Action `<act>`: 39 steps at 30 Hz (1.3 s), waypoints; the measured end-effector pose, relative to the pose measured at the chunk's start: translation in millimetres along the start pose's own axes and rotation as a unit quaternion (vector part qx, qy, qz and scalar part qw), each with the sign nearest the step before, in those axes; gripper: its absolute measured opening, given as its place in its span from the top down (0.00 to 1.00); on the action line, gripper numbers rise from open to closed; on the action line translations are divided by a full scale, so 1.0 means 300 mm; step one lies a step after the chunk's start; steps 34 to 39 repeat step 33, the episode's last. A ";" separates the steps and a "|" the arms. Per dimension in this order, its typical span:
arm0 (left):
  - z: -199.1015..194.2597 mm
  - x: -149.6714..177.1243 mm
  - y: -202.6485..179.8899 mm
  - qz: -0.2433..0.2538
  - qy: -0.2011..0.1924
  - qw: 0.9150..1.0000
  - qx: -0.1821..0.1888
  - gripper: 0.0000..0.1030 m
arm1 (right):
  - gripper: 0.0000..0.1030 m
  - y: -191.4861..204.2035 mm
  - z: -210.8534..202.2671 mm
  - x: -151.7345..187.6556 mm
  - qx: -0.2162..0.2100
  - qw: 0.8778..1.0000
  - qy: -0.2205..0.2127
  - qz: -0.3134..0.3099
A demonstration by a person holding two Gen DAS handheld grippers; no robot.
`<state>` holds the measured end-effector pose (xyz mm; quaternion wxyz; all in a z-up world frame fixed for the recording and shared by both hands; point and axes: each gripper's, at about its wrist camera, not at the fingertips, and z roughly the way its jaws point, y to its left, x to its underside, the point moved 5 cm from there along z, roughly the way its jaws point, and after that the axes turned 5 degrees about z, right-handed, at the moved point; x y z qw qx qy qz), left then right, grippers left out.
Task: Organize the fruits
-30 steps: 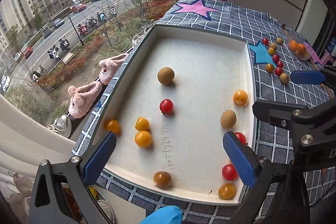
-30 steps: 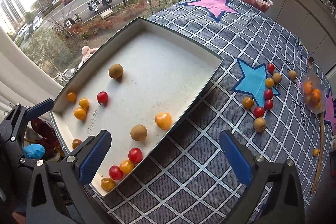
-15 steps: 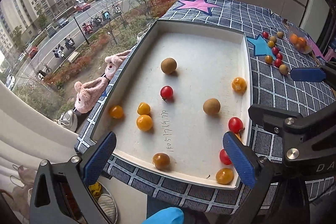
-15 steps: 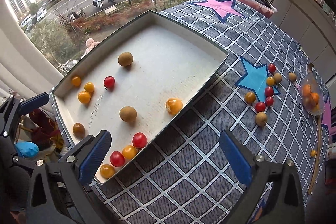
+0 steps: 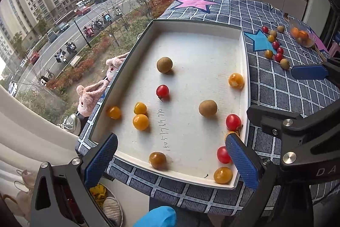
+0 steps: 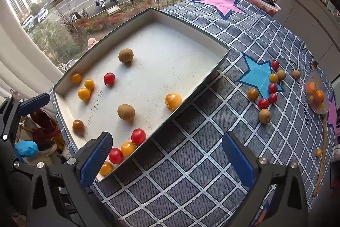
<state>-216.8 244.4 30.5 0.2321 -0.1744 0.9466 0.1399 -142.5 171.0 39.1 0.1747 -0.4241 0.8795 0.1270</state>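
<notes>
Two grippers hang above the table, and you hold both with jaws spread wide and nothing between them. Your left gripper (image 5: 171, 160) sits over the near end of the white tray (image 5: 199, 24); its blue pads (image 5: 241, 161) frame the tray's near wall without touching any fruit. Your right gripper (image 6: 167, 160) hovers over the checked tablecloth (image 6: 191, 173) just beside the tray's long wall, its left pad (image 6: 95, 159) overlapping the tray's near corner in view.

Inside the tray the fruit lies scattered: a brown fruit (image 5: 164, 64) toward the middle, a second brown one (image 5: 207, 107) nearer the right wall, a red cherry tomato (image 5: 162, 91) between them, three yellow tomatoes (image 5: 140, 122) grouped by the left wall, an orange one (image 5: 236, 80) against the right wall, and a red and yellow cluster (image 6: 127, 147) in the near right corner. A dark amber fruit (image 5: 157, 160) rests at the near wall.

More loose fruit (image 6: 268, 90) sits on the cloth by the blue star (image 6: 256, 76), well apart from the tray. A clear bag of orange fruit (image 6: 316, 96) lies farther right. Your blue-gloved hand (image 6: 26, 148) shows below the left gripper.
</notes>
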 end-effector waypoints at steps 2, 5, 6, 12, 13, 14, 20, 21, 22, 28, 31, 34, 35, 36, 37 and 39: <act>0.002 0.002 -0.002 0.002 0.003 1.000 -0.001 0.01 | 0.00 0.000 0.000 0.000 -0.002 1.000 0.000 0.000; 0.003 0.006 -0.004 0.003 0.005 1.000 -0.003 0.01 | 0.00 0.000 0.002 0.001 -0.004 1.000 0.000 0.001; 0.002 0.008 -0.003 0.003 0.005 1.000 -0.002 0.01 | 0.00 0.000 0.003 0.001 -0.005 1.000 0.000 0.001; -0.004 0.010 -0.007 0.003 0.005 1.000 -0.004 0.01 | 0.00 0.006 0.006 0.007 -0.006 1.000 0.000 -0.004; -0.005 0.011 -0.008 0.004 0.005 1.000 -0.005 0.01 | 0.00 0.008 0.006 0.008 -0.007 1.000 -0.001 -0.005; -0.006 0.012 -0.010 0.005 0.005 1.000 -0.006 0.01 | 0.00 0.009 0.007 0.009 -0.008 1.000 0.000 -0.006; -0.008 0.024 -0.017 0.007 0.006 1.000 -0.010 0.01 | 0.00 0.021 0.014 0.017 -0.011 1.000 0.001 -0.010; -0.006 0.026 -0.016 0.006 0.007 1.000 -0.010 0.01 | 0.00 0.024 0.015 0.019 -0.011 1.000 0.001 -0.012; -0.005 0.027 -0.015 0.005 0.008 1.000 -0.009 0.01 | 0.00 0.027 0.016 0.021 -0.011 1.000 0.001 -0.014; 0.000 0.036 -0.015 -0.006 0.012 1.000 -0.003 0.01 | 0.00 0.033 0.015 0.026 -0.012 1.000 0.001 -0.017; -0.011 0.036 -0.016 -0.004 -0.002 1.000 -0.009 0.01 | 0.00 0.033 0.015 0.027 -0.012 1.000 0.001 -0.017; -0.013 0.034 -0.018 0.000 -0.004 1.000 -0.011 0.01 | 0.00 0.033 0.015 0.027 -0.012 1.000 0.001 -0.017; -0.013 0.034 -0.018 0.000 -0.004 1.000 -0.011 0.01 | 0.00 0.033 0.015 0.027 -0.012 1.000 0.001 -0.017; -0.013 0.034 -0.018 0.000 -0.004 1.000 -0.011 0.01 | 0.00 0.033 0.015 0.027 -0.012 1.000 0.001 -0.017; -0.013 0.034 -0.018 0.000 -0.004 1.000 -0.011 0.01 | 0.00 0.033 0.015 0.027 -0.012 1.000 0.001 -0.017; -0.013 0.034 -0.018 0.000 -0.004 1.000 -0.011 0.01 | 0.00 0.033 0.015 0.027 -0.012 1.000 0.001 -0.017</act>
